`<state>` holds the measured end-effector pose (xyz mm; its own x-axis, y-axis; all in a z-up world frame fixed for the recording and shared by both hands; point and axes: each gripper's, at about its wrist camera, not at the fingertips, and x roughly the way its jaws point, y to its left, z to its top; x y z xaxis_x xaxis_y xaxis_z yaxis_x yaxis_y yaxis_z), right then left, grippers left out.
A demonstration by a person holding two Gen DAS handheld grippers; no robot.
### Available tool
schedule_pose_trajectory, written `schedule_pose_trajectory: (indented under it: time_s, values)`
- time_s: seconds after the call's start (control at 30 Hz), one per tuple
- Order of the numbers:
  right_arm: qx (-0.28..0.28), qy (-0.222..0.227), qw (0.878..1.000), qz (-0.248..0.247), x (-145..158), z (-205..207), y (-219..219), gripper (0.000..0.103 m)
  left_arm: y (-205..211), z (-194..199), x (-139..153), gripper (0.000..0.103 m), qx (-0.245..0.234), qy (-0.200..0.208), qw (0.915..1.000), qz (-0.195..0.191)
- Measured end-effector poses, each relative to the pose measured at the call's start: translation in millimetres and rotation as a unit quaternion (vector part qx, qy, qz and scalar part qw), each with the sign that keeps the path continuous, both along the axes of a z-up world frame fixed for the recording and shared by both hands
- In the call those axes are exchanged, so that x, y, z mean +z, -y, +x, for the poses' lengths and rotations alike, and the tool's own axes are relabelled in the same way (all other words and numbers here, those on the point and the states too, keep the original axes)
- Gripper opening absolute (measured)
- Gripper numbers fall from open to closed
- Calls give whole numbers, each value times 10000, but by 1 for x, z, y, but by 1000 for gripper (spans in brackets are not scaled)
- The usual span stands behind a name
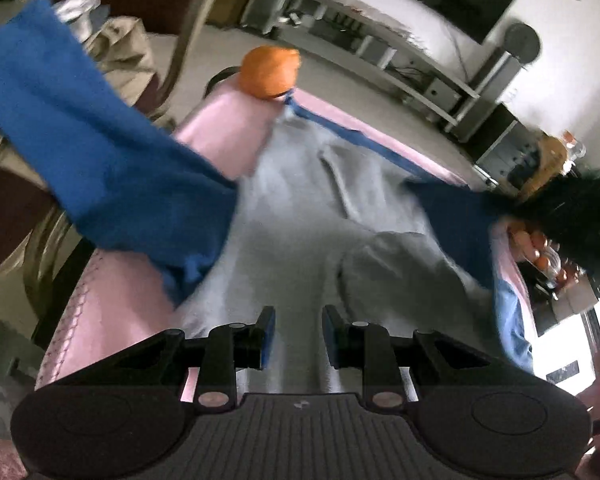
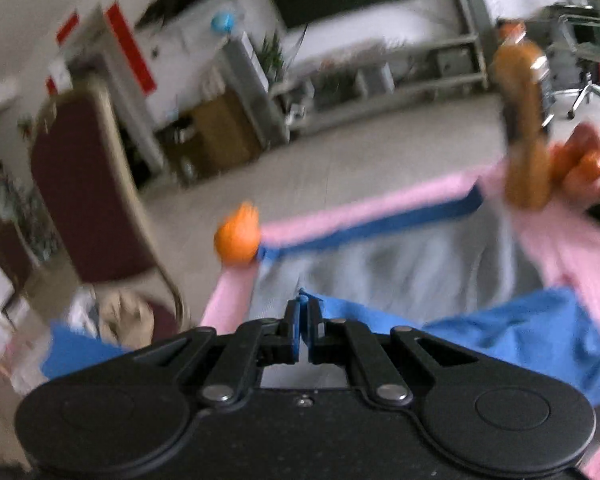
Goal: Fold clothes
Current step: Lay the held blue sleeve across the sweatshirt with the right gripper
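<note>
Pink table (image 1: 100, 312) holds sweatshirt (image 1: 292, 208), orange (image 1: 269, 72), bottle (image 2: 526, 128).

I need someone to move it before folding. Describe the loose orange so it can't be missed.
Start at the pink table with the grey and blue garment spread over it. At the table's far corner, by the garment's blue band, sits a single orange, apart from the bagged oranges beside the bottle.

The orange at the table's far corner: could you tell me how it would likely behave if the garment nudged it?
The orange is round, so it would probably roll. It sits at the corner of the pink table, so it could drop off. The grey-and-blue garment reaches nearly to it, so a tug might nudge it.
</note>
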<state>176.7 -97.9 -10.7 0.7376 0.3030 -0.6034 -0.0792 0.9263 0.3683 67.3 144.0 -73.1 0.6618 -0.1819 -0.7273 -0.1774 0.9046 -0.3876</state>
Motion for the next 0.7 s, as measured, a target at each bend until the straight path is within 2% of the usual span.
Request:
schedule_pose_trajectory:
  time_s: [0.1, 0.13, 0.17, 0.2, 0.23, 0.27, 0.3, 0.37, 0.47, 0.6, 0.7]
  values:
    - [402, -764, 9963, 15, -44, 4, -29, 10, -7, 1, -4, 24, 128, -58, 9999, -9]
    - [479, -976, 9940, 81, -52, 1, -30, 15, -7, 1, -4, 24, 131, -49, 9999, -18]
    - [556, -1187, 9913, 147, -59, -2, -31, 24, -7, 1, -4, 24, 130, -48, 9999, 1]
    - [573, -1192, 9911, 132, -58, -6, -25, 31, -6, 1, -4, 24, 127, -49, 9999, 29]
    - [563, -1106, 9922, 81, -52, -11, -17, 46, -4, 2, -5, 24, 116, -60, 9999, 66]
    - [553, -1021, 9932, 30, -47, -15, -8, 54, -1, 3, -5, 24, 90, -75, 9999, 111]
    - [511, -917, 9945, -23, -39, -19, 7, 57, 3, 5, -6, 24, 59, -91, 9998, 159]
    - [398, -693, 9967, -131, -23, -27, 42, 69, 10, 8, -8, 29, -43, -136, 9996, 234]
    - [206, -409, 9985, -291, -3, -35, 97, 83, 23, 15, -12, 30, -216, -242, 9990, 319]
    - [-221, -463, 9984, -233, -15, -30, 168, 89, 45, 25, -12, 30, -407, -295, 9970, 589]
    - [-579, -521, 9967, -248, -36, -26, 210, 103, 68, 30, -6, 31, -620, -191, 9927, 1020]
